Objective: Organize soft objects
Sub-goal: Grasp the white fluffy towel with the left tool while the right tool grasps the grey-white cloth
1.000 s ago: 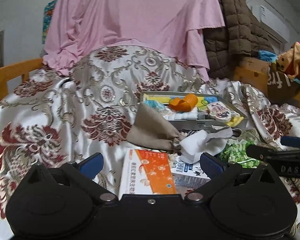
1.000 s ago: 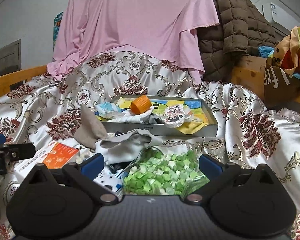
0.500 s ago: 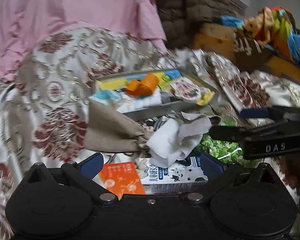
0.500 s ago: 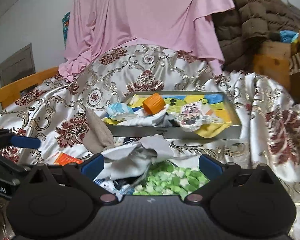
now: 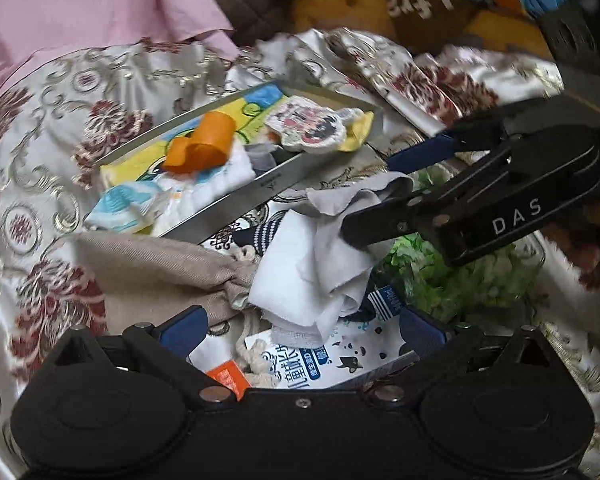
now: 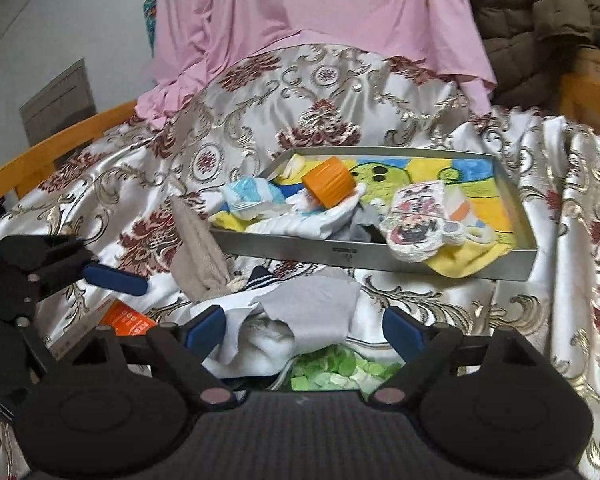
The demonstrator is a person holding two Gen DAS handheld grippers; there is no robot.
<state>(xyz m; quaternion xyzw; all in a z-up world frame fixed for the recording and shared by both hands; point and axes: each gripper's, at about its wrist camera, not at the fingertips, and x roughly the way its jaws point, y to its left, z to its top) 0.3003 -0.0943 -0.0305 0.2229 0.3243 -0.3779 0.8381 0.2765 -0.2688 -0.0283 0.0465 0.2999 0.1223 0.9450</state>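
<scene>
The left gripper [image 5: 300,328] stood wide and empty near the milk carton [image 5: 332,356]. The right gripper [image 6: 304,330] was closing around the grey-white cloth [image 6: 308,308], pads not yet pressing; it might snag the bag of green pieces [image 6: 336,368] beneath. Farther off, the metal tray [image 6: 380,254] held an orange cup [image 6: 328,186], towels and a printed mitt [image 6: 416,220].
</scene>
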